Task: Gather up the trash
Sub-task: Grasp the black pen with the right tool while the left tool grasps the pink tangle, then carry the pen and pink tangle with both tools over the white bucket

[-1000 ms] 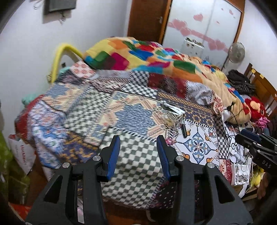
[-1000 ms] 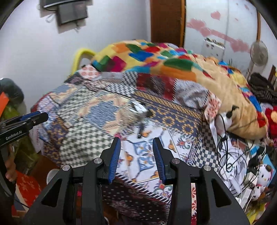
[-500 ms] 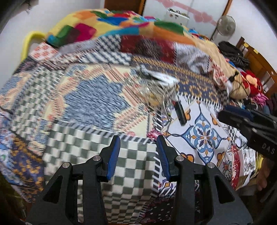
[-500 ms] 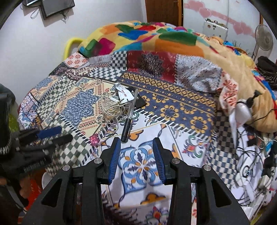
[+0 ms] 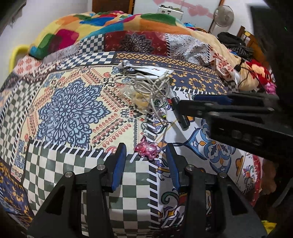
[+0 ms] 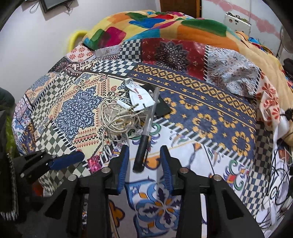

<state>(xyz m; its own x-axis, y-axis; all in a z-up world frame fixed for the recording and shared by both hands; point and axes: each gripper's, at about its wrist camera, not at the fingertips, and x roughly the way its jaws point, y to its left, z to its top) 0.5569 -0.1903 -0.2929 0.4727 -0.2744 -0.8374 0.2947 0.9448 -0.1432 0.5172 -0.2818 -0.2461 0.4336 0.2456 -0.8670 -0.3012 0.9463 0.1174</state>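
A small pile lies on the patchwork bedspread: a tangled white cable, a white paper wrapper, a clear plastic scrap and a pen. A crumpled pink wrapper lies nearer the bed's edge. My left gripper is open, its tips either side of the pink wrapper. My right gripper has its jaws closing, with the pen's black end between them; the pads are clear of it.
A flat black item lies under the paper wrapper. A multicoloured blanket is heaped at the far side. Cables and soft toys crowd the right. A fan stands by the back wall.
Both grippers came down and forward toward the bed. The pink wrapper now sits between the left fingers and the pen's end between the right fingers, whose gap has narrowed.
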